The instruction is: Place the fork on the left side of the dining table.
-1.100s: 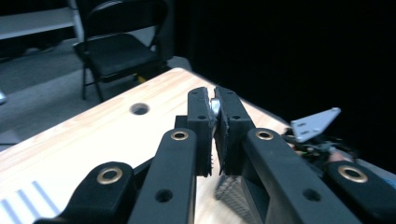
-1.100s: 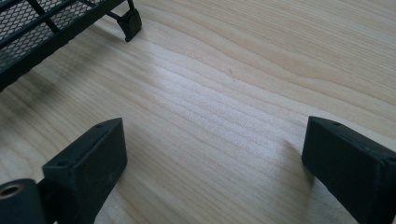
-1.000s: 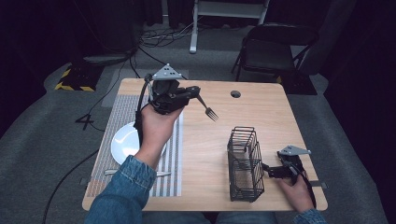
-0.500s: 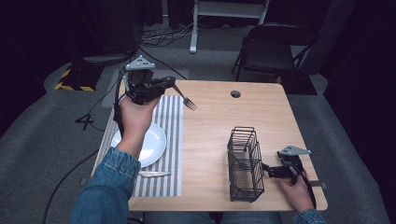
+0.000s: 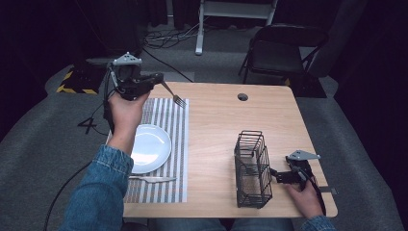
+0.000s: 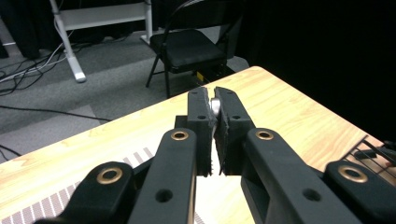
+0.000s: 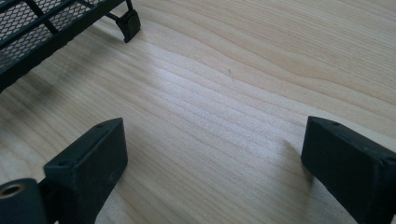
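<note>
1. The wooden table carries everything; a striped placemat covers its left part, and the right part is bare apart from the basket.
2. The black wire basket stands upright near the front right; it looks empty from the high view, though its mesh hides the bottom.
3. A white plate lies on the placemat; a knife lies flat just in front of it, apart from the rim.
4. The left gripper hangs above the far left corner of the table, over the placemat's far edge; its jaws are pressed together on the handle of the fork, a sliver of bright metal showing between the pads in the left gripper view; the tines point right and slightly down, clear of the table.
5. The right gripper rests low on the table just right of the basket; its jaws stand spread with only wood between them.
6. The fork is likely light, stiff and hard, not fragile; polished metal is slippery, so a pinch at the handle's end lets the head swing or slide; a hold nearer the middle of the handle, on its flat faces, would probably steady it better for laying down beside the plate.
</note>
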`<action>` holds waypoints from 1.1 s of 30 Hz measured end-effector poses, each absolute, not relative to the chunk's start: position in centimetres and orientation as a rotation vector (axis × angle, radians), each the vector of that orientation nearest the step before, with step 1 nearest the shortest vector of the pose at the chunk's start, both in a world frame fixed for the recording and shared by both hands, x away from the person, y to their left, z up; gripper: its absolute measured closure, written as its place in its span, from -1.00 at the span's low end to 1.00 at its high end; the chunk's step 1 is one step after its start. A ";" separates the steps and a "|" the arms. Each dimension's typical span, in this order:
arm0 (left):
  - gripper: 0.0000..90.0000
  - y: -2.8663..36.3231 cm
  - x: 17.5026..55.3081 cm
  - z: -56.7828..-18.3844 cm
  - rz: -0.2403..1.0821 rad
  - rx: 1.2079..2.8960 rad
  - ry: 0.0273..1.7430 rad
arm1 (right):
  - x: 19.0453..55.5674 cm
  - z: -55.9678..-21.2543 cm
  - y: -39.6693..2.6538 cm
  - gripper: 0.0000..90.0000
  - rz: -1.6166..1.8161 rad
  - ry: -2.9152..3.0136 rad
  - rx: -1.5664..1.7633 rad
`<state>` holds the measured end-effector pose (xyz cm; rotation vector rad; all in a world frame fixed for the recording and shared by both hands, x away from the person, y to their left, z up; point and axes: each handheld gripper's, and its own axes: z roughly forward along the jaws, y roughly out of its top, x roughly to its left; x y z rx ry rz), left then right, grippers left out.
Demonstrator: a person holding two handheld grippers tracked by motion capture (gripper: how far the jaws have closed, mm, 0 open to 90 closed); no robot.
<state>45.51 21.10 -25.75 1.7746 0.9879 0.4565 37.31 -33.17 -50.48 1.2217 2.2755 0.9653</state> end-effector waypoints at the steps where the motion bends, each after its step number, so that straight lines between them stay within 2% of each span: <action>1: 0.91 21.3 45.7 -25.8 0.454 1.770 0.994 | 37.3 -50.5 -33.2 -0.84 0.966 2.275 1.222; 15: 0.90 23.4 49.1 -28.2 0.437 1.761 1.081 | 37.3 -50.5 -33.2 -0.84 0.965 2.275 1.222; 33: 0.90 23.8 52.7 -33.1 0.383 1.822 1.194 | 37.3 -50.5 -33.2 -0.84 0.965 2.275 1.222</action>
